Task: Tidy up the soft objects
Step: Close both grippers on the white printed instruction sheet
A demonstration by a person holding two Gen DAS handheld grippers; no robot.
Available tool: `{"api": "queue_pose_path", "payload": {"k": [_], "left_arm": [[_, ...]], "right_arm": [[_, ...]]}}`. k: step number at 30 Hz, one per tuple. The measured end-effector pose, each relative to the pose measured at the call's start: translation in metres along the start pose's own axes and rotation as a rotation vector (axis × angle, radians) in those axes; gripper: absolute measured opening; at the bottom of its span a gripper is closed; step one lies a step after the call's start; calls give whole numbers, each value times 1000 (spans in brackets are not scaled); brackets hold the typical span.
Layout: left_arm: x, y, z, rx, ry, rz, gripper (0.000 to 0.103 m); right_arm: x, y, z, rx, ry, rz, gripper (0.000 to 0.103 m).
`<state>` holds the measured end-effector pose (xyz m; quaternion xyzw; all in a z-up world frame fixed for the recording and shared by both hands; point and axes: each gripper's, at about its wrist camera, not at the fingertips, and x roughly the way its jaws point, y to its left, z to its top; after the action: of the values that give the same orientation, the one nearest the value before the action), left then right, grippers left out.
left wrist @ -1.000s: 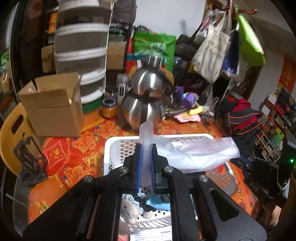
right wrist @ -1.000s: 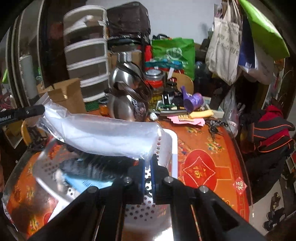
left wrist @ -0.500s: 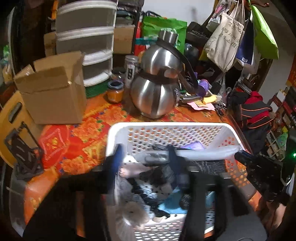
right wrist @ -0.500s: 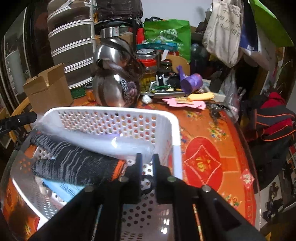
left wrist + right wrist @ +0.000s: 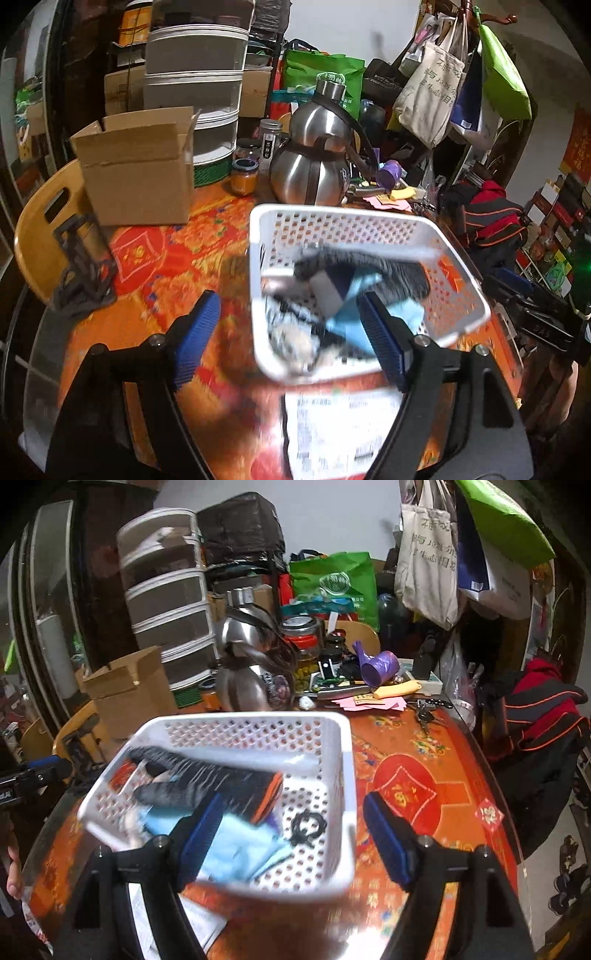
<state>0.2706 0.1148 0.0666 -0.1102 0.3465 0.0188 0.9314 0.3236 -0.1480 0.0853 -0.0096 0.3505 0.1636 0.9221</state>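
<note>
Nearest the lens, the left gripper [image 5: 290, 326] has its blue ribbed pads spread and still parting, with nothing pinched; the near-left corner of the white perforated plastic basket [image 5: 458, 258] merely shows between them. The right gripper [image 5: 293, 829] is likewise opening and grips nothing, its jaws straddling the near-right wall of the same basket [image 5: 343, 738].

A white printed paper sheet [image 5: 343, 424] lies on the table just in front of the basket; its lines of print are too blurred to read.

The soft things lie inside the basket: a dark grey ribbed knit piece with an orange cuff [image 5: 221, 786] on top of a light blue cloth [image 5: 236, 845], beside a small black ring-shaped piece [image 5: 307, 827]. Motion blur smears the rest of the pile, so the pale items at the near-left end cannot be identified.

The basket rests on a round table covered with an orange-red floral cloth [image 5: 406, 790], which bears gold characters in red panels, not legible.

Farther back stand an open brown cardboard box [image 5: 140, 177], a gourd-shaped stainless steel kettle [image 5: 314, 162], a purple plastic cup [image 5: 380, 666] and jars. Behind them rise translucent stacked drawers [image 5: 195, 92], a green shopping bag [image 5: 340, 579] and a hanging cream tote bag [image 5: 432, 96] with dark Chinese writing, partly cut off by folds.
</note>
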Motion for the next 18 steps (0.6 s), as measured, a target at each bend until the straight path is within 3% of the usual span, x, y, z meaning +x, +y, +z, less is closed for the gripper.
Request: {"api": "queue_pose_path", "payload": {"k": [7, 11, 13, 18], "left_arm": [[-32, 14, -92, 18, 51, -74, 84], [-19, 29, -139, -42, 119, -94, 83], [-5, 25, -151, -20, 164, -86, 83], [27, 8, -164, 11, 228, -84, 83]], "right_arm": [[-38, 11, -74, 7, 35, 62, 87], [-36, 20, -130, -4, 94, 101, 87], [-29, 24, -147, 14, 132, 153, 87], [-8, 45, -158, 5, 176, 235, 69]]}}
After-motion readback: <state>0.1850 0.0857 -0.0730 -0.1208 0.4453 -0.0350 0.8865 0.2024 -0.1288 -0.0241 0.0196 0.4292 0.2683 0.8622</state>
